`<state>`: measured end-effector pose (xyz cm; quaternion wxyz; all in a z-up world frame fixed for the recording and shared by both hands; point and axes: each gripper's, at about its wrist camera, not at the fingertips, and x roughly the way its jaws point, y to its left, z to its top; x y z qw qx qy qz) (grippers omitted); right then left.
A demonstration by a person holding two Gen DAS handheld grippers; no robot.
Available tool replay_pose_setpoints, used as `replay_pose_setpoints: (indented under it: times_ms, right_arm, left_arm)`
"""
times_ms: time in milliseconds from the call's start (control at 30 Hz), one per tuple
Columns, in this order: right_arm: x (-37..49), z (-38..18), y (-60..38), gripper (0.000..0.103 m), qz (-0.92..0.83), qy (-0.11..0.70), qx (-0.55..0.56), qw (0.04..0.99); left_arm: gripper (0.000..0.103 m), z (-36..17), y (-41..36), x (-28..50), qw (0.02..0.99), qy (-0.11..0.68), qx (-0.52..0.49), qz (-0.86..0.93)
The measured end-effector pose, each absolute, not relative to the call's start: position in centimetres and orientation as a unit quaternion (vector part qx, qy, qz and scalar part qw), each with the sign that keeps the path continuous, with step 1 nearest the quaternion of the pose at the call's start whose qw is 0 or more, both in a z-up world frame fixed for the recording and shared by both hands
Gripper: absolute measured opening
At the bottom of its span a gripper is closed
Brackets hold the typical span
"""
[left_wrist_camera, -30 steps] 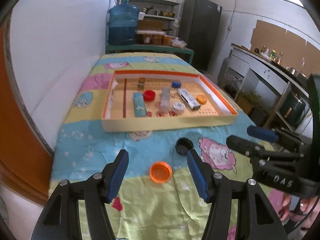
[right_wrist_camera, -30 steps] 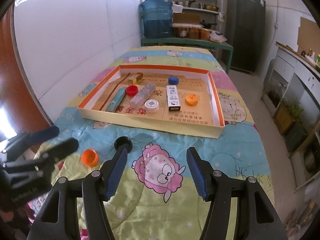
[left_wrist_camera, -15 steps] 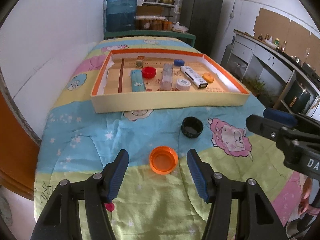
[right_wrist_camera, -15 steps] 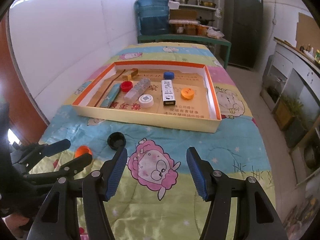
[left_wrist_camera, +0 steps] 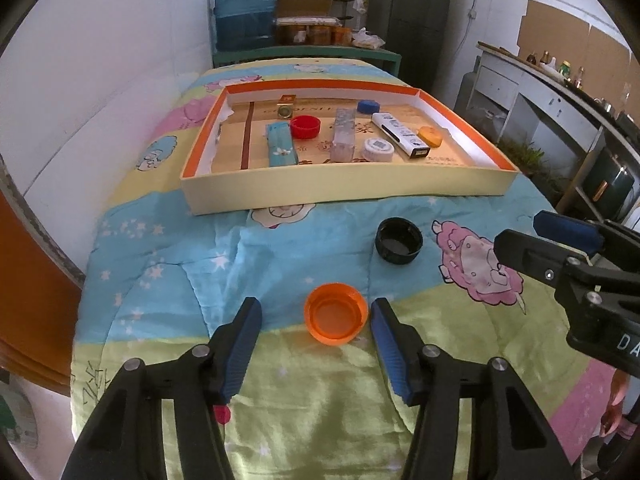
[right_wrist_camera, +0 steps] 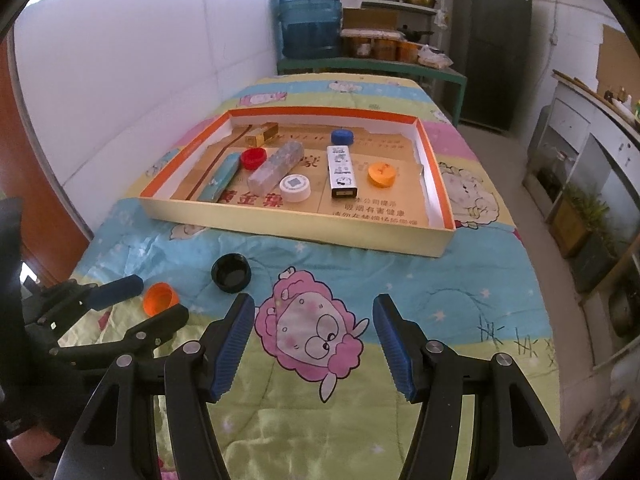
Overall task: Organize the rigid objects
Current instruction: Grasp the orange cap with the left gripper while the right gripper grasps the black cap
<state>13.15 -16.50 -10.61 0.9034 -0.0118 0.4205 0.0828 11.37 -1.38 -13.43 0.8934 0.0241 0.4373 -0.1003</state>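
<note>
A: How does the left gripper [left_wrist_camera: 316, 316] stand?

B: Spread wide with nothing held. The orange cap [left_wrist_camera: 335, 313] lies mouth-up on the quilt [left_wrist_camera: 168, 264], between its blue pads [left_wrist_camera: 246, 344] and close to the right one.

A: And the right gripper [right_wrist_camera: 314, 340]?

B: Also wide open and empty, hovering over the pink sheep print, well apart from any object.

A: How much seems done?

B: Most of it, I'd judge. The tray [left_wrist_camera: 344, 196] already holds several caps, including a red cap [left_wrist_camera: 305, 126], plus a blue box [left_wrist_camera: 281, 148] and a white box [left_wrist_camera: 400, 134]. Two pieces are left outside it: the orange cap and the black cap [left_wrist_camera: 399, 240], which lies near the tray's front wall.

A: Anything in the way?

B: Only that front wall; a cap must be lifted over it. The black cap sits along the path.
</note>
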Motion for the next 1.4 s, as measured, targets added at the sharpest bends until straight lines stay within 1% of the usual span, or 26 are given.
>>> replay_pose_setpoints:
  times_ms: [33,67,100,133,333,633,933,967,1000,1033,1067,1400]
  right_arm:
    - [13.2,-10.7,-16.5,0.063,0.082,0.422,-0.013,0.903]
    - [13.3,-10.8,-16.4,0.063,0.082,0.423,-0.013,0.902]
    - [13.4,-10.9,-16.4,0.063,0.083,0.424,-0.013,0.902]
    - [13.4,-11.0,-16.3,0.063,0.083,0.425,-0.013,0.901]
    - [14.2,-11.8,-15.3,0.063,0.101,0.438,-0.015,0.893]
    - [15.6,-13.0,-12.3,0.063,0.139,0.448,-0.034,0.882]
    - [17.9,-14.2,-10.5,0.063,0.134,0.452,-0.061,0.880]
    - [17.9,-14.1,-10.3,0.059,0.136,0.451,-0.062,0.880]
    - [17.9,-14.1,-10.3,0.052,0.136,0.448,-0.062,0.881]
    - [17.9,-14.0,-10.4,0.035,0.135,0.446,-0.063,0.882]
    - [17.9,-13.9,-10.4,0.030,0.135,0.445,-0.064,0.883]
    - [17.0,-12.6,-11.0,0.030,0.149,0.436,-0.047,0.886]
  left_arm:
    - [0.053,-13.4,-1.3,11.4,0.894,0.437,0.024,-0.099]
    - [0.045,-13.4,-1.1,11.4,0.894,0.436,0.022,-0.097]
    - [0.035,-13.3,-0.9,11.3,0.895,0.435,0.019,-0.097]
    - [0.030,-13.3,-0.5,11.4,0.895,0.435,0.011,-0.097]
    - [0.030,-12.9,0.9,11.3,0.896,0.432,-0.021,-0.103]
    - [0.030,-11.3,2.3,11.3,0.905,0.413,-0.033,-0.091]
    - [0.030,-11.0,3.6,11.6,0.907,0.410,-0.046,-0.083]
    - [0.030,-11.0,3.7,11.6,0.907,0.410,-0.047,-0.083]
    - [0.030,-11.0,3.8,11.6,0.907,0.410,-0.048,-0.083]
    - [0.030,-11.1,3.8,11.7,0.907,0.411,-0.049,-0.083]
    - [0.030,-11.1,3.8,11.7,0.906,0.411,-0.050,-0.084]
    - [0.030,-10.9,3.4,11.6,0.907,0.409,-0.049,-0.089]
